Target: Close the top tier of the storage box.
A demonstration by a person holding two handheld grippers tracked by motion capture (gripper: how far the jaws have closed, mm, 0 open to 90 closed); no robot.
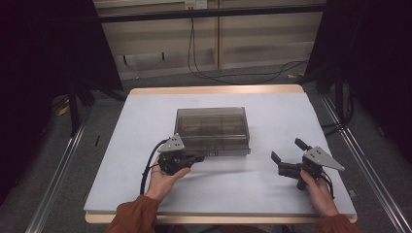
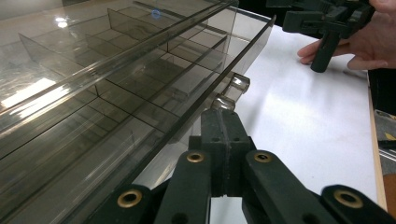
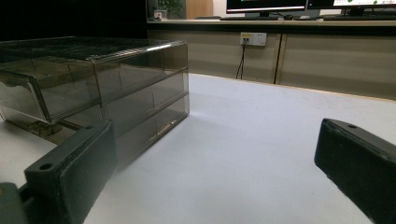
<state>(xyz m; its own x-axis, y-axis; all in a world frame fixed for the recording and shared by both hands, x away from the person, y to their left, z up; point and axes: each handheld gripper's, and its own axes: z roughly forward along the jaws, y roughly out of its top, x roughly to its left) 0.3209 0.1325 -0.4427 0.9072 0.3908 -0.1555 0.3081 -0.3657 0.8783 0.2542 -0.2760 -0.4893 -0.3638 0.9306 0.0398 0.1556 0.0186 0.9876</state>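
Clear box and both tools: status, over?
Left tool shut, at a latch of the clear box. Right tool open, off to the side. Nothing in the way.

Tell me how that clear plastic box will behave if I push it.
The box looks like thin rigid plastic with empty compartments, so probably light and stiff. Its flat base on the smooth white table suggests sliding, not tipping. The left gripper sits shut at its front latch.

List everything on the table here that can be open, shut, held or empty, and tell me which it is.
Clear compartment box: lid down, compartments look empty.
Left gripper: jaws shut, tips at the box's front latch tab; whether they pinch it is unclear.
Right gripper: jaws wide open, holding nothing, apart from the box.
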